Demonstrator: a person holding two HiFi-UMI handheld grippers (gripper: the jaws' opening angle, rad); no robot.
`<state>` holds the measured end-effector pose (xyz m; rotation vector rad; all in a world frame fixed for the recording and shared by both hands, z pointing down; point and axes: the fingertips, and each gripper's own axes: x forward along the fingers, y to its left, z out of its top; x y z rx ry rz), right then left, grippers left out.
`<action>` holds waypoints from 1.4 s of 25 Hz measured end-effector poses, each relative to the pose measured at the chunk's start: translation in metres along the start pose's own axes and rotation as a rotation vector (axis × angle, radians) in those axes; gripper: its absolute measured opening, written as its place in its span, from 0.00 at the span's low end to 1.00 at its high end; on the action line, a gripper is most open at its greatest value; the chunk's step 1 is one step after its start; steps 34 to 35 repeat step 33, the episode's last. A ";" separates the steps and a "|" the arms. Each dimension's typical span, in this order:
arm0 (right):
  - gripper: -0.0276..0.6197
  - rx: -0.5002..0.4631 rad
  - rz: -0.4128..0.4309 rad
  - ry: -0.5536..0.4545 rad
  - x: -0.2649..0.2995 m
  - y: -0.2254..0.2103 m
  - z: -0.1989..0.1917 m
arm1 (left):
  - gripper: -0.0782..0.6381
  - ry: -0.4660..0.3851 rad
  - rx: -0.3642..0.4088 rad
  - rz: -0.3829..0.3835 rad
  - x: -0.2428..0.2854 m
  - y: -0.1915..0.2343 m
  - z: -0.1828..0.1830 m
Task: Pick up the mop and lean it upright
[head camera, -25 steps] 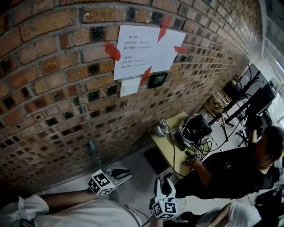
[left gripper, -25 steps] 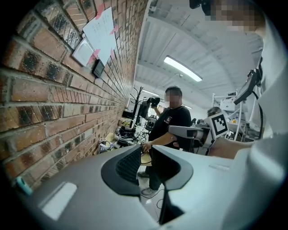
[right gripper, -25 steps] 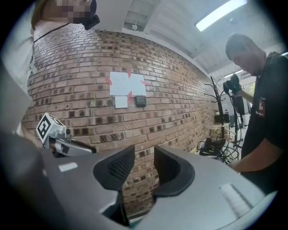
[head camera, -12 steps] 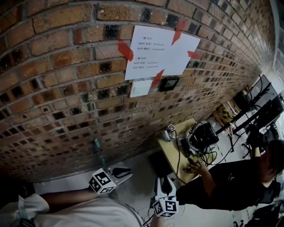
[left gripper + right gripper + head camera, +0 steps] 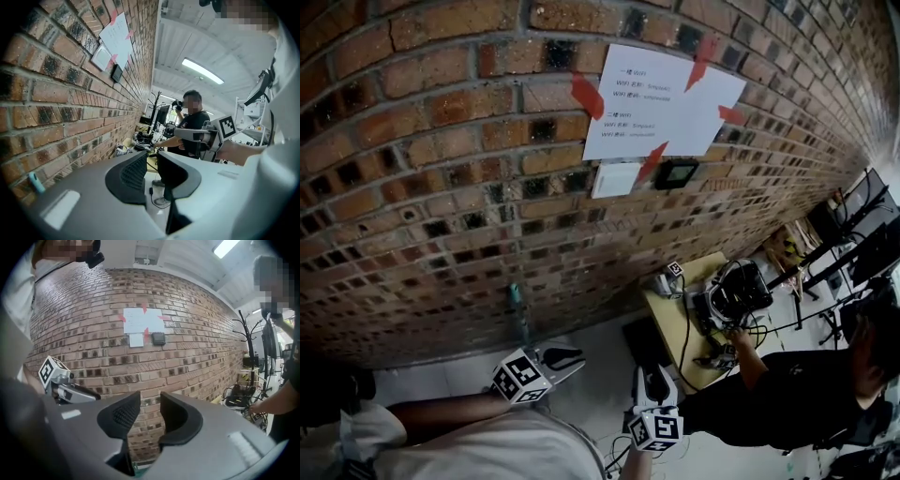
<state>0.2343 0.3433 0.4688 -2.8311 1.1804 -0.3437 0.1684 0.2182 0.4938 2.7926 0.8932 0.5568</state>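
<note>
- Lowest in the head view, the person's pale sleeves fill the bottom edge, with both grippers just above them.
- The left gripper (image 5: 567,360) sits bottom centre-left. Its own view shows the jaws released, with a narrow gap between the pads (image 5: 133,174) and nothing in it.
- The right gripper (image 5: 653,377) sits bottom centre. Its jaws are also apart, and only brick shows through the gap (image 5: 150,401).
- Just above the left gripper, a thin pole with a teal cap (image 5: 515,293) rises along the foot of the wall. I take this for the mop handle (image 5: 521,323). It looks upright against the bricks already, and neither gripper touches it. The mop head is out of sight.
- Handling, as a judgement:
  - The shaft is probably stiff, smooth and round, so it may twist or slide between the pads.
  - Most of the weight likely sits low, at the head.
  - A firm hold on the shaft a little below the teal cap should steer it best, with the second gripper lower down to steady it.
- Behind it the brick wall (image 5: 441,187) fills most of the frame, with a taped paper notice (image 5: 666,103) at upper right.
- Farthest, at lower right, a counter (image 5: 667,328) carries cables and gear, and a person in black (image 5: 787,394) reaches toward it.
</note>
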 end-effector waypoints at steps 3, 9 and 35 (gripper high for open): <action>0.24 -0.002 0.009 -0.008 0.001 0.000 0.000 | 0.23 -0.003 -0.003 0.010 0.000 -0.001 -0.001; 0.22 -0.104 0.009 -0.041 -0.001 0.006 0.009 | 0.23 0.000 -0.027 0.047 -0.007 0.000 -0.009; 0.14 -0.191 0.300 -0.116 -0.003 0.077 0.010 | 0.23 0.002 -0.100 0.113 -0.026 -0.013 -0.034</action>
